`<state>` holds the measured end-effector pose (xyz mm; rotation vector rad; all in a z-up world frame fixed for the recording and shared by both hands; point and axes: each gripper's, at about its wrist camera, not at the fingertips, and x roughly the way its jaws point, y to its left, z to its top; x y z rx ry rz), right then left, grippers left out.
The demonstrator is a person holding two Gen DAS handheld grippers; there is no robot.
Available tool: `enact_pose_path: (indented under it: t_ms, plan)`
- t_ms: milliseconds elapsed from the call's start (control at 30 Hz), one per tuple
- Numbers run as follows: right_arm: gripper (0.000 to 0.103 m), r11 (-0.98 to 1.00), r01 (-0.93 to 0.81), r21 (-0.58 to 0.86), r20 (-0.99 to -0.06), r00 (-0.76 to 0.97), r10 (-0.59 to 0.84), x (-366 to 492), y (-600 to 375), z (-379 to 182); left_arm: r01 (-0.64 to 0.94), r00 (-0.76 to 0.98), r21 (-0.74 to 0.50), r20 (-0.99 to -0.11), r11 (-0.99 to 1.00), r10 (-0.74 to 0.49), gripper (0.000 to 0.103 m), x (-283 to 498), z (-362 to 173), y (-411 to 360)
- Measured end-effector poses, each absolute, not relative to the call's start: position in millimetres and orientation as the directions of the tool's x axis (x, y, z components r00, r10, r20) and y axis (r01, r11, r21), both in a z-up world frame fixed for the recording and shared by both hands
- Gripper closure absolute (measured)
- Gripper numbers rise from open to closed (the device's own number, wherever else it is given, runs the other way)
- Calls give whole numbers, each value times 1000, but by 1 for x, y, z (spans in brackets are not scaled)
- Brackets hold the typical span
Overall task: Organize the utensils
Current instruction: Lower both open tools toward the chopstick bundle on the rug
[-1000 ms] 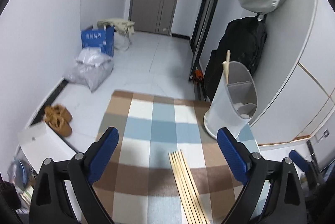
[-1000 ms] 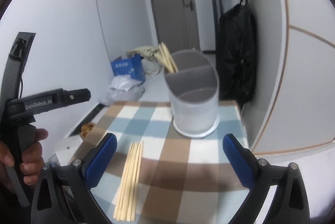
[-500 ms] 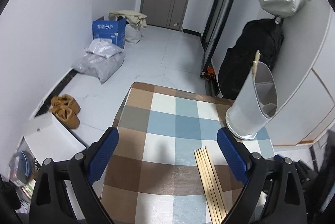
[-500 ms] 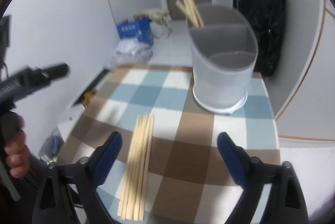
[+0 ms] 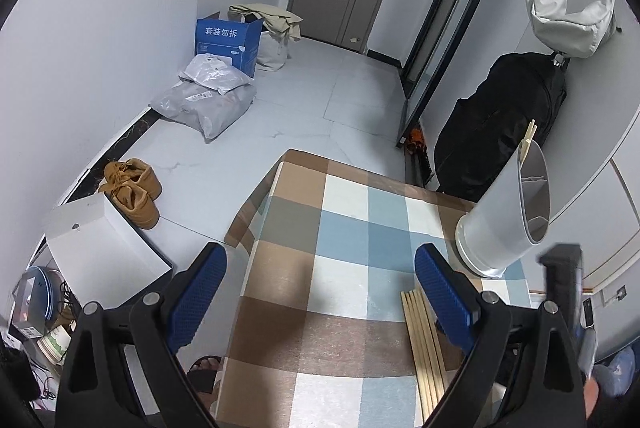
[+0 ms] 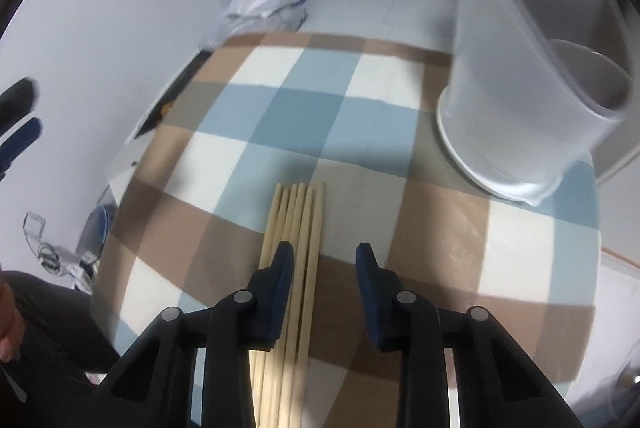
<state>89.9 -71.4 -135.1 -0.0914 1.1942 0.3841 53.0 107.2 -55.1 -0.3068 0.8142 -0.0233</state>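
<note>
- Where the checked tablecloth [image 6: 304, 108] filled only the lower half of the right wrist view a second ago, it is now spread over most of the frame, so that camera is judged to have been brought down close to the table.
- The white divided holder [image 6: 532, 100], formerly at centre, is now pushed to the upper right of that view; a few sticks are already stood in its rear compartment.
- The left gripper [image 5: 316, 292] is held wide apart over the cloth at lower centre of its own view, with nothing between its pads.
- The right gripper [image 6: 324, 264] has just been narrowing; its jaws are part-closed, not yet clamped.
- The loose chopsticks [image 6: 298, 228] are laid at lower centre, the rightmost ones inside the gap; a pick-up is judged imminent.
</note>
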Motion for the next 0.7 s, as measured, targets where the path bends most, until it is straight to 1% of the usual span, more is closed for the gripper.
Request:
enact_pose_path:
  t_ms: [33, 67, 267, 433, 700]
  plan:
    - [82, 933, -341, 118, -926, 303, 227, 94, -69, -137, -97, 687, -280, -713, 955, -139, 11, 52, -56, 108]
    - [85, 933, -345, 106, -932, 293, 214, 100, -67, -139, -95, 686, -283, -714, 954, -143, 11, 51, -56, 110]
    - [86, 923, -374, 96, -954, 230, 192, 116, -55, -147, -102, 677, -305, -719, 947, -158, 11, 53, -58, 118]
    - [86, 919, -394, 21, -961, 244, 127, 115, -49, -149, -100, 671, -304, -724, 947, -162, 11, 54, -58, 118]
    - [86, 904, -427, -6, -965, 240, 106, 118, -43, -150, -117, 656, -313, -737, 942, -163, 11, 56, -62, 124]
